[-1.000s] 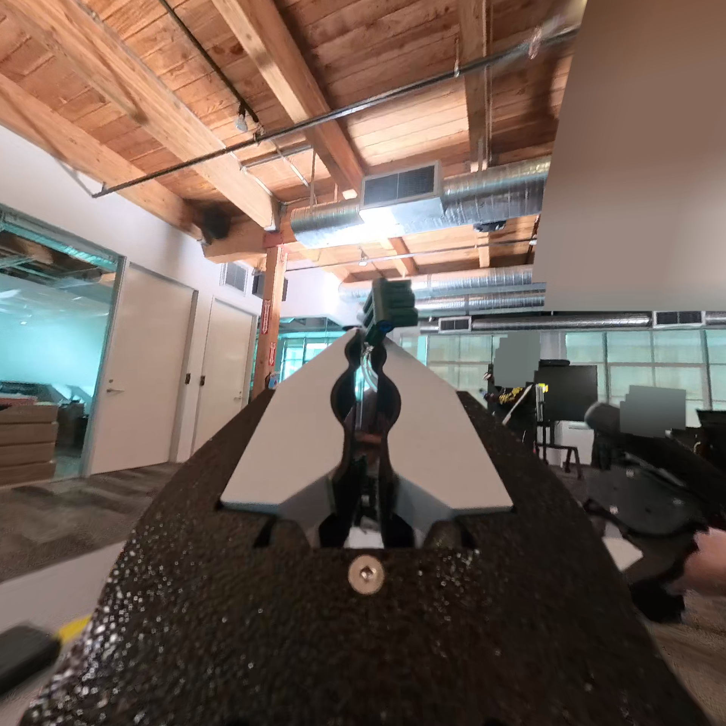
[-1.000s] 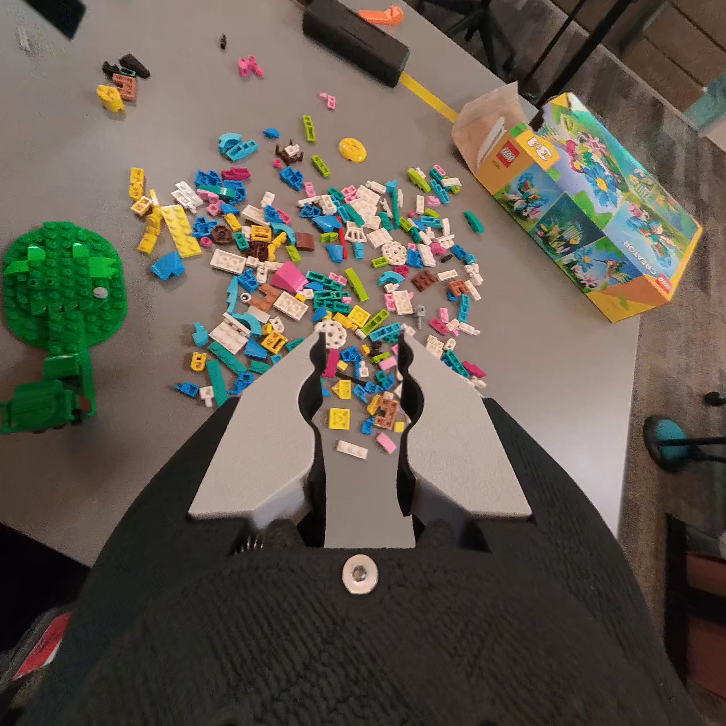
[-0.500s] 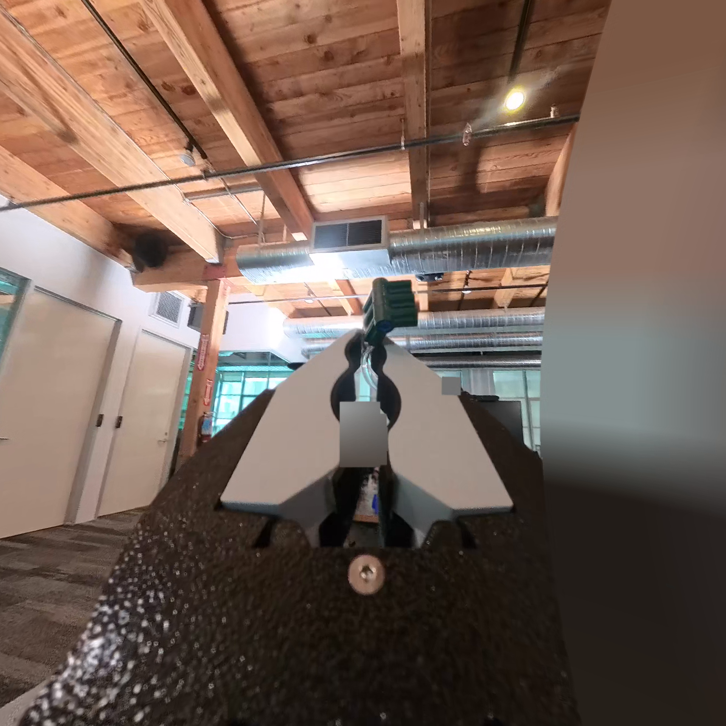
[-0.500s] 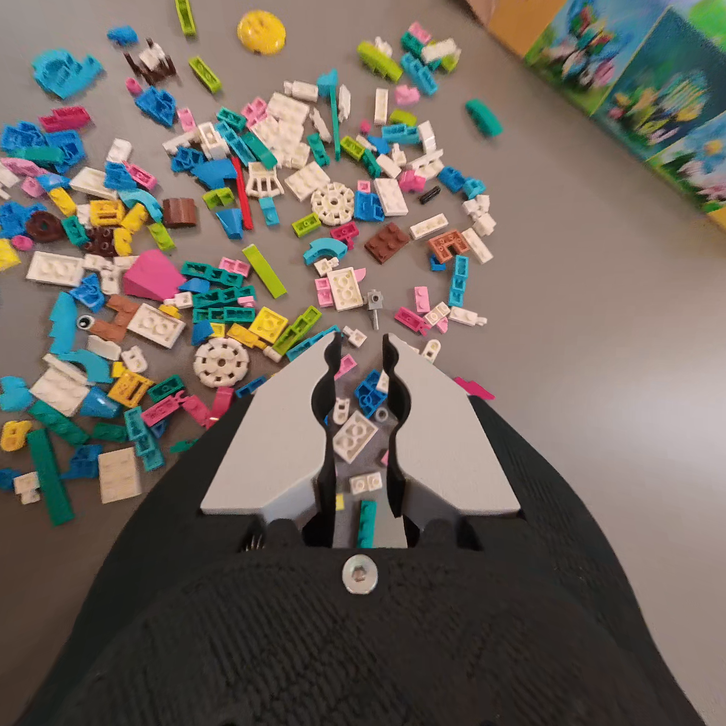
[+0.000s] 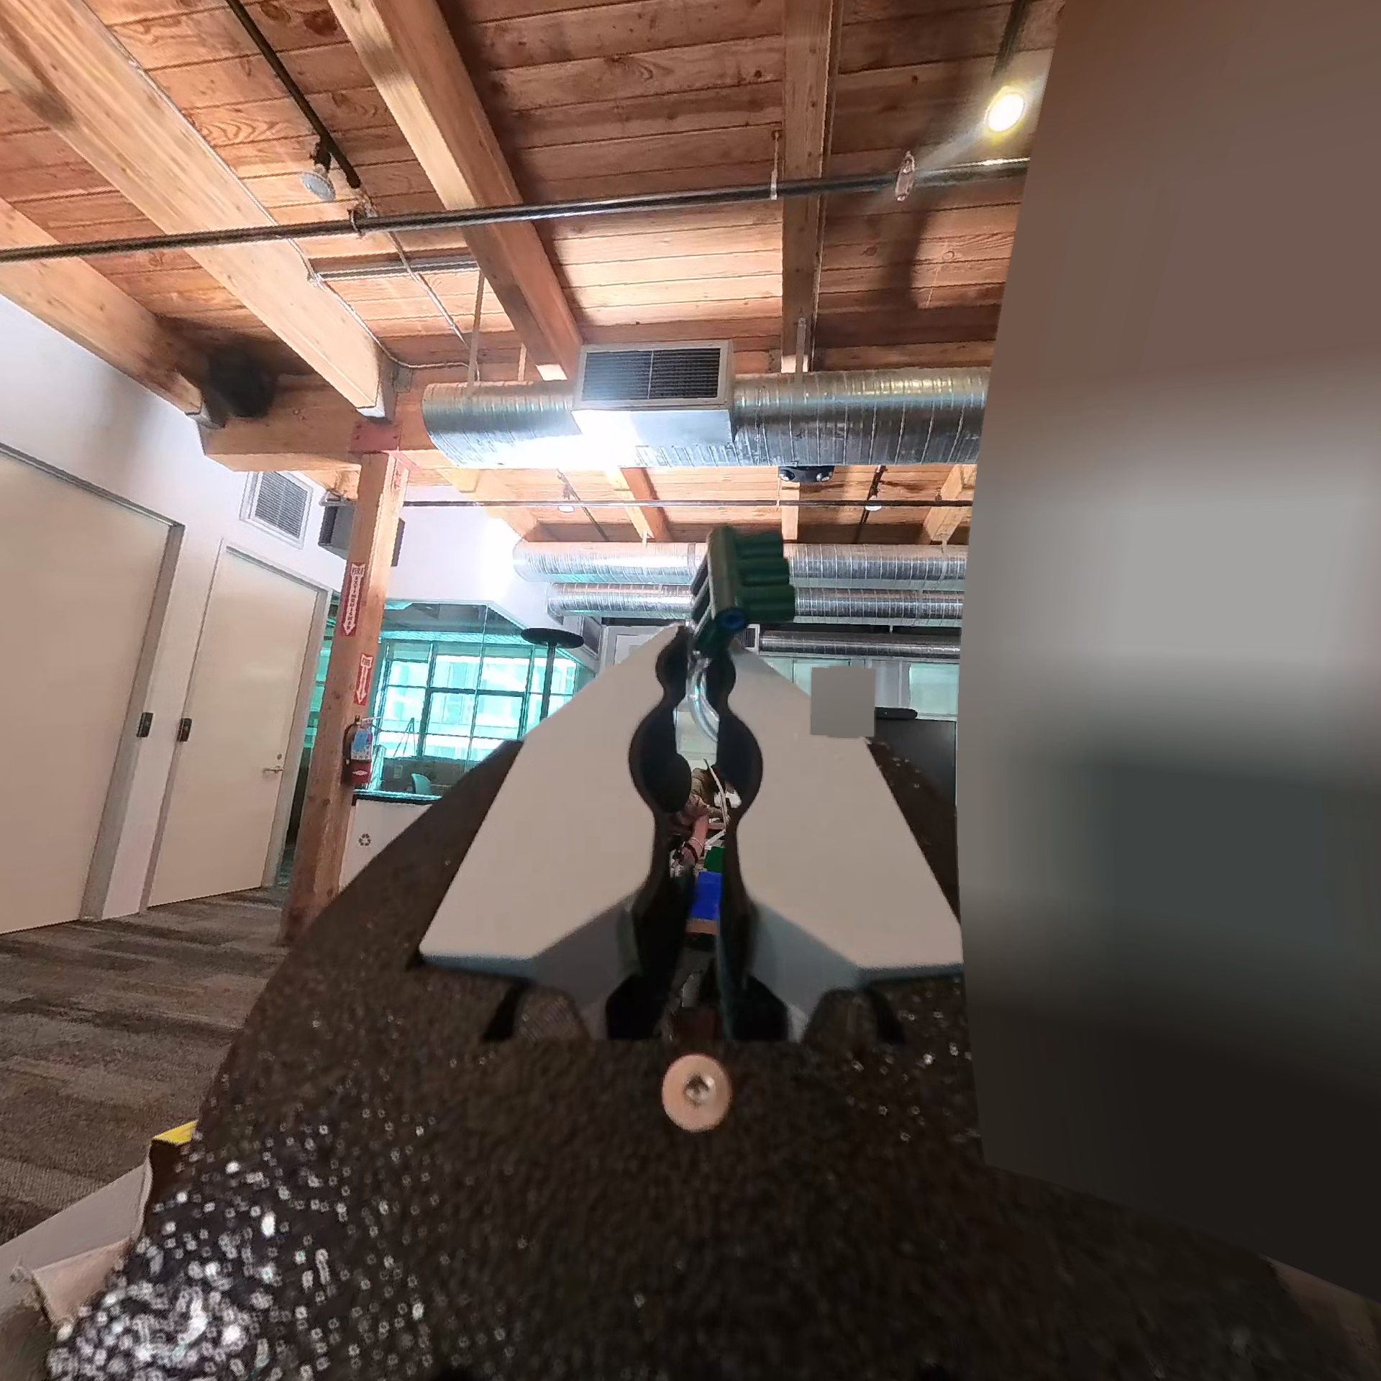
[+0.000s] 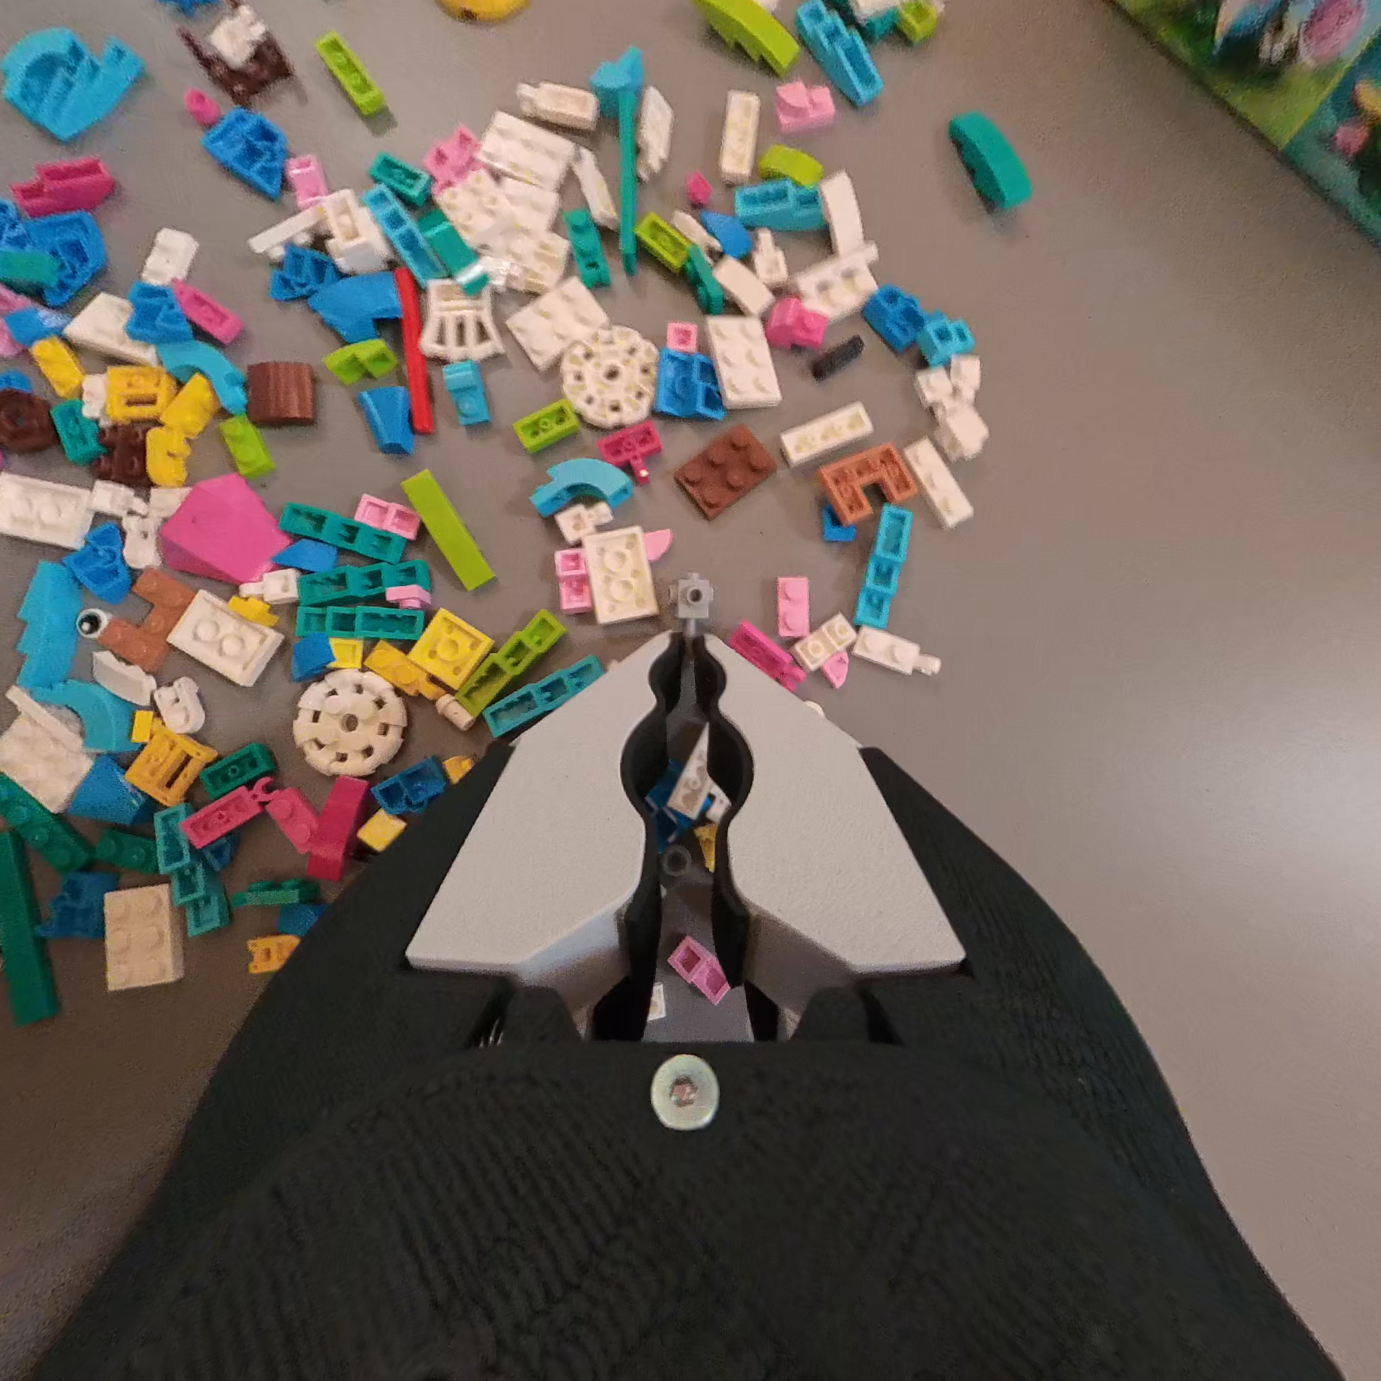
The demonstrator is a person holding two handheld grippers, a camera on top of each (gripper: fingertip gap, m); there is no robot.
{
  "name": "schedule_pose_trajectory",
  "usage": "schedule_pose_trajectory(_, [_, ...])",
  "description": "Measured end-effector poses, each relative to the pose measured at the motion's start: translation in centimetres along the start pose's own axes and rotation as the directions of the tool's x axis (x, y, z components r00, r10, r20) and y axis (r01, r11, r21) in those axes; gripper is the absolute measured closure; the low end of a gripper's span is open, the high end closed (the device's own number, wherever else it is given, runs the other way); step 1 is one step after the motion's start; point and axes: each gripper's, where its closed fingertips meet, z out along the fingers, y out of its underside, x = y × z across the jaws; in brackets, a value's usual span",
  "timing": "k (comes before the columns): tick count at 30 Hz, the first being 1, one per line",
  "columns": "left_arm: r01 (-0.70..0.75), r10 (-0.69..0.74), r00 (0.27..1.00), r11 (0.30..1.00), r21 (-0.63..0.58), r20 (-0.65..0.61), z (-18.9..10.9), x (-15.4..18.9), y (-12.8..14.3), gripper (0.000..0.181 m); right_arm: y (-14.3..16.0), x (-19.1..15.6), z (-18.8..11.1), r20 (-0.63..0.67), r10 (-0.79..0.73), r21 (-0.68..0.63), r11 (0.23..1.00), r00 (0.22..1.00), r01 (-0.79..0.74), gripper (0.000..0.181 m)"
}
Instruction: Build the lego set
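Observation:
My left gripper [image 5: 702, 644] is raised and points out into the room. It is shut on a small dark green Lego assembly [image 5: 741, 586] with a blue pin and a clear part at its base. My right gripper [image 6: 692, 641] is low over the grey table [image 6: 1121, 672] at the near edge of a pile of loose Lego pieces [image 6: 448, 374]. Its fingertips are closed on the stem of a small grey connector piece [image 6: 693, 596]. A white plate [image 6: 620, 572] and pink pieces lie just left of it.
The colourful Lego box [image 6: 1285, 82] lies at the top right of the right wrist view. Bare table stretches to the right of the pile. A cardboard flap [image 5: 75, 1255] shows at the bottom left of the left wrist view. The room's wooden ceiling and ducts fill the background.
My right gripper has dropped close to the pile and its jaws have closed on the grey connector piece. My left gripper has turned slightly, still holding the green assembly.

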Motion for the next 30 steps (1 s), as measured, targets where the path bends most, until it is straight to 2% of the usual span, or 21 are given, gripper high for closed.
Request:
schedule_pose_trajectory(1, [0.001,-0.001,1.000,1.000,-0.001,-0.002,0.0,0.0,0.0,0.181,-0.9,-0.5,-0.4,-0.020,-0.070,0.045,0.996,0.997,0.071,0.179])
schedule_pose_trajectory(3, [-0.004,0.004,1.000,1.000,0.003,-0.006,-0.2,0.1,-0.5,0.181,-4.5,-2.6,-2.6,-0.124,-0.275,0.220,0.929,0.953,0.297,0.180])
schedule_pose_trajectory(5, [-0.028,0.028,1.000,1.000,0.008,-0.004,-0.5,0.3,-1.3,0.181,-8.2,-6.0,-6.1,-0.318,-0.473,0.308,0.768,0.822,0.561,0.180])
schedule_pose_trajectory(6, [-0.041,0.041,0.999,0.999,0.009,-0.002,-0.8,0.4,-1.7,0.180,-9.5,-7.4,-7.8,-0.416,-0.538,0.283,0.690,0.734,0.666,0.180])
schedule_pose_trajectory(8, [-0.050,0.050,0.999,0.999,0.008,0.002,-1.3,0.7,-2.4,0.181,-11.6,-10.0,-11.0,-0.587,-0.629,0.157,0.529,0.509,0.834,0.180])
schedule_pose_trajectory(10, [-0.032,0.032,0.999,0.999,-0.006,-0.001,-1.9,1.3,-2.7,0.181,-13.4,-12.1,-13.9,-0.699,-0.668,-0.017,0.371,0.254,0.928,0.180])
schedule_pose_trajectory(12, [-0.006,0.003,0.999,0.998,-0.065,-0.039,-2.5,2.7,-1.9,0.180,-14.9,-14.3,-16.7,-0.769,-0.639,-0.156,0.224,0.024,0.962,0.180])
schedule_pose_trajectory(14, [0.017,-0.027,0.998,0.986,-0.166,-0.059,-3.7,4.0,-0.3,0.180,-16.2,-16.7,-19.1,-0.817,-0.544,-0.277,0.081,-0.191,0.957,0.180])
schedule_pose_trajectory(17, [-0.040,0.027,0.999,0.932,-0.360,-0.043,-7.3,5.2,2.6,0.181,-17.3,-19.8,-21.1,-0.829,-0.406,-0.401,-0.047,-0.384,0.915,0.180])
schedule_pose_trajectory(20, [-0.063,0.080,0.997,0.828,-0.557,0.005,-12.8,5.1,5.5,0.180,-18.0,-22.9,-22.3,-0.826,-0.273,-0.478,-0.125,-0.493,0.869,0.180])
schedule_pose_trajectory(22, [0.035,0.011,0.998,0.737,-0.675,0.064,-17.0,5.2,7.6,0.181,-18.3,-24.6,-22.6,-0.831,-0.209,-0.491,-0.158,-0.515,0.857,0.180])
schedule_pose_trajectory(25, [0.210,-0.136,0.978,0.629,-0.748,0.161,-21.8,6.0,9.5,0.181,-18.4,-26.9,-22.6,-0.829,-0.146,-0.509,-0.200,-0.539,0.837,0.180])
schedule_pose_trajectory(28, [0.269,-0.155,0.963,0.505,-0.820,0.220,-25.8,6.7,11.1,0.180,-18.4,-28.8,-22.3,-0.841,-0.122,-0.490,-0.241,-0.527,0.838,0.180])
schedule_pose_trajectory(30, [0.310,-0.162,0.951,0.456,-0.834,0.265,-27.6,6.9,11.7,0.180,-18.4,-29.8,-22.0,-0.853,-0.115,-0.469,-0.263,-0.510,0.843,0.180])
